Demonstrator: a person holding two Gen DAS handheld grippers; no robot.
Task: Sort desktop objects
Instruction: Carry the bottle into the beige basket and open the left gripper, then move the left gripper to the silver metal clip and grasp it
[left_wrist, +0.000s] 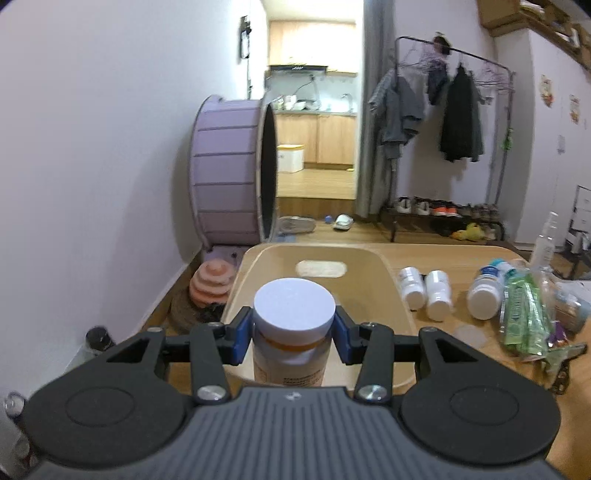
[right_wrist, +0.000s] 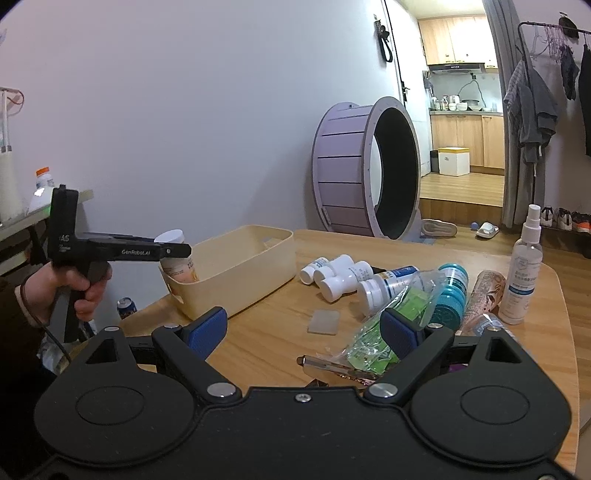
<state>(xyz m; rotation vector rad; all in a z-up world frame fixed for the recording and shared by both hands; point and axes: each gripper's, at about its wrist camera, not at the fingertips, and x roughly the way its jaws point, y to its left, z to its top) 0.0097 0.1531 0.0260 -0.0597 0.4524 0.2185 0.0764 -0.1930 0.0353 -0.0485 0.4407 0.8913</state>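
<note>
My left gripper (left_wrist: 293, 330) is shut on a white-capped bottle (left_wrist: 293, 310) with an orange label, held upright over the near end of the beige bin (left_wrist: 391, 284). In the right wrist view the left gripper (right_wrist: 173, 251) holds that bottle (right_wrist: 179, 267) just inside the bin's (right_wrist: 251, 269) near left corner. My right gripper (right_wrist: 304, 332) is open and empty above the table, close to a green plastic packet (right_wrist: 373, 345). White pill bottles (right_wrist: 334, 275) lie beside the bin; they also show in the left wrist view (left_wrist: 424, 291).
On the wooden table (right_wrist: 266, 332) lie a teal-capped bottle (right_wrist: 448, 295), a patterned tube (right_wrist: 482, 299), a standing spray bottle (right_wrist: 522, 269), a small grey pad (right_wrist: 324, 322) and a metal tool (right_wrist: 325, 363). A purple cat wheel (right_wrist: 365, 166) stands behind the table.
</note>
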